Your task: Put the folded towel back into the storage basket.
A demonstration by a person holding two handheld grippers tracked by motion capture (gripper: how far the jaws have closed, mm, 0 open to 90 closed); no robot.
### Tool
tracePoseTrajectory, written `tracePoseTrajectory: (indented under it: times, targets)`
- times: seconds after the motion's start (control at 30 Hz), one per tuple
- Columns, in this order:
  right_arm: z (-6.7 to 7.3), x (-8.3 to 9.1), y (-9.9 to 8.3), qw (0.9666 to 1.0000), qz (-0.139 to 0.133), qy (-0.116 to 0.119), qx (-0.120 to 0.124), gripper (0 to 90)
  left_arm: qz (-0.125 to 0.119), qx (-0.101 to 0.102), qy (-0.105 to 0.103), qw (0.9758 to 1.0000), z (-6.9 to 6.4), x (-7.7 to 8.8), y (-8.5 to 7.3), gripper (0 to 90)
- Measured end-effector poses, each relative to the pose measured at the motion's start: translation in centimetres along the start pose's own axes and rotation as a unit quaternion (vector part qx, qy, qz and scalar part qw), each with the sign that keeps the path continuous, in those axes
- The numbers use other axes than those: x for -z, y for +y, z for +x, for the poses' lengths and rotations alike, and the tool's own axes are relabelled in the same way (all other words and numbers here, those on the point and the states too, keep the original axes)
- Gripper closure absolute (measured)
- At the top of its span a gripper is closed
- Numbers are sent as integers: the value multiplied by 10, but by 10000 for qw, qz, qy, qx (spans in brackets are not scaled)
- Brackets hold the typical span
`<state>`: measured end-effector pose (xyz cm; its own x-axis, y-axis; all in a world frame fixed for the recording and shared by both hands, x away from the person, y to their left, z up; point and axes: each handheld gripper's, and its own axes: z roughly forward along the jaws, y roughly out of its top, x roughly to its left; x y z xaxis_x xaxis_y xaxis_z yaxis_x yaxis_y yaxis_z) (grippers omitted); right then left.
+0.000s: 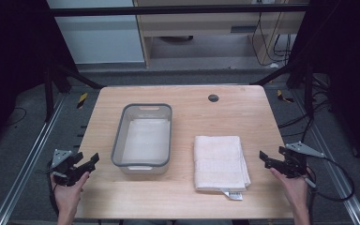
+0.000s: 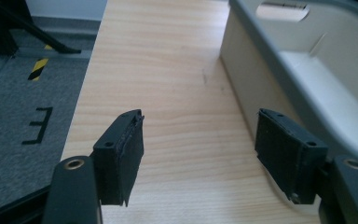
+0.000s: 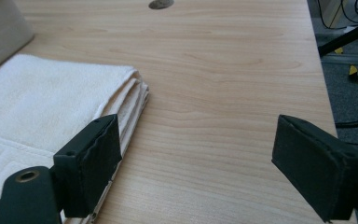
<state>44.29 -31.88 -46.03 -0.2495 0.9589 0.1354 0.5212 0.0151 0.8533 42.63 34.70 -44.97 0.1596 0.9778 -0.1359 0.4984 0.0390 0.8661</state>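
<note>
In the high view a folded towel (image 1: 221,162) lay by the worktop's near edge beside an empty bin (image 1: 143,138); both gripper views showed jaws wide, holding nothing, so grasping the towel probably came next.

Wooden table (image 1: 183,197), grey floor, dark frame all round.

Small dark round grommet (image 1: 213,98) set near the table's far edge. Beyond the table, a light wooden cabinet (image 1: 201,28); black cables (image 1: 281,44) hanging at its right. Yellow-and-black striped tape (image 1: 82,100) stuck on the floor at the far left corner, more tape (image 1: 283,96) at the far right.
</note>
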Motion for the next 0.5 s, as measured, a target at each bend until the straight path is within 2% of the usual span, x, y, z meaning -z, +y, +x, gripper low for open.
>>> tracePoseTrajectory:
  times: [0.1,0.23,0.37,0.4,0.5]
  targets:
    - [-2,4,2,10000,-74,54,-38,168,-164,32,-44,9999,-5,7,4,330]
    - [-2,7,3,9999,-118,108,-62,172,-213,33,-182,9996,-13,11,7,333]
    - [1,7,4,9998,-79,175,-50,172,-328,-119,-256,9991,-24,16,11,332]
    - [3,7,6,9997,-98,228,-28,172,-435,-130,-300,9985,-30,18,14,334]
    - [6,7,7,9995,-69,311,-45,165,-525,-152,-372,9978,-35,21,15,334]
